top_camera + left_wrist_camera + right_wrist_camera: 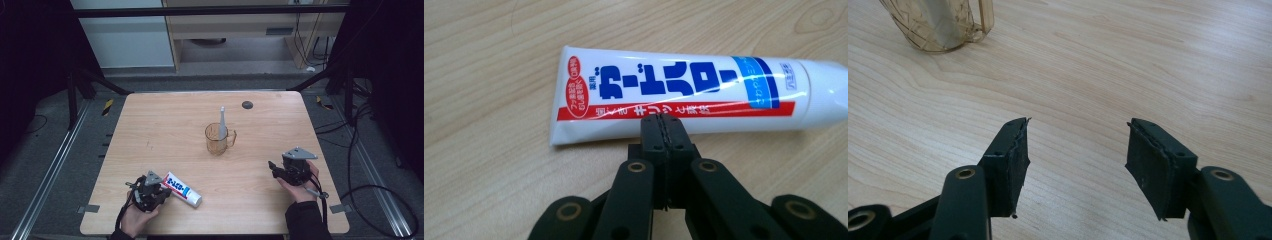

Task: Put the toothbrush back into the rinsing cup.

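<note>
Landmark: the amber cup (218, 138) near the middle of the wooden surface (165, 125); every place below is read from it.

Left gripper (156, 196): you hold it well to the near left of the cup, close to the front edge. In the left gripper view the jaws are pressed fully together, pad against pad, nothing between them. Their tips sit at the near long edge of the toothpaste tube (684, 95); whether they touch it cannot be told.

Toothpaste tube (182, 189): lying flat on the surface, near left of the cup and well apart from it, just beside your left gripper. White with blue and red print; crimped end toward the gripper, cap end pointing away from it, toward the front edge.

Cup: upright, handle on its right side, with a grey-white toothbrush (222, 124) standing in it, head up.

Right gripper (280, 171): you hold it near right of the cup, well apart from it. In the right gripper view (1075, 150) the jaws stand wide apart over bare wood, gripping nothing; the cup's base (940, 25) shows farther off.
</note>
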Demonstrator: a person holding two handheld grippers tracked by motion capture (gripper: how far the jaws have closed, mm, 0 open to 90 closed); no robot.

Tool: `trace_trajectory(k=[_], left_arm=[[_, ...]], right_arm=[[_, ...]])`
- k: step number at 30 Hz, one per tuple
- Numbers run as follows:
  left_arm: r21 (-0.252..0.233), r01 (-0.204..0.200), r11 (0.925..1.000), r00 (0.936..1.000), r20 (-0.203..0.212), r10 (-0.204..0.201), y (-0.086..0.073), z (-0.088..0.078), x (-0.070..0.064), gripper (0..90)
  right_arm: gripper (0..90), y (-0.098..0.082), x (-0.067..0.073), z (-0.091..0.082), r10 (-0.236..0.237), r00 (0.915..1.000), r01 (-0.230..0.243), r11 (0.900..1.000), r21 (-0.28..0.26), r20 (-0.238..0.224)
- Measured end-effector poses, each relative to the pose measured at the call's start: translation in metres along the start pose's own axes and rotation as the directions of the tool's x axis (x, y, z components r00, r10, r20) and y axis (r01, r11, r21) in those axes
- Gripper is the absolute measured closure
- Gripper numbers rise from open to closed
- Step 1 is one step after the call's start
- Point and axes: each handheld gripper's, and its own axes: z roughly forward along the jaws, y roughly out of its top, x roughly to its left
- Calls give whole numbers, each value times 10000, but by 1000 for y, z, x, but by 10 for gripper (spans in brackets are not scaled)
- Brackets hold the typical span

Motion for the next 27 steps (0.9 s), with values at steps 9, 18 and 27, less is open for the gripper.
trace_trajectory(k=[9,18,27], left_arm=[[-196,311,9993,9995,-66,-313,16,14,10,899],[-189,243,9995,9996,-171,-246,31,29,13,899],[-151,116,9998,9996,-247,-120,43,41,13,899]], right_arm=[[401,0,-1,-1,9,10000,-9,10000,29,52],[395,0,-2,-1,108,9999,-108,9999,60,50],[394,0,-3,-1,104,9999,-104,9999,95,43]])
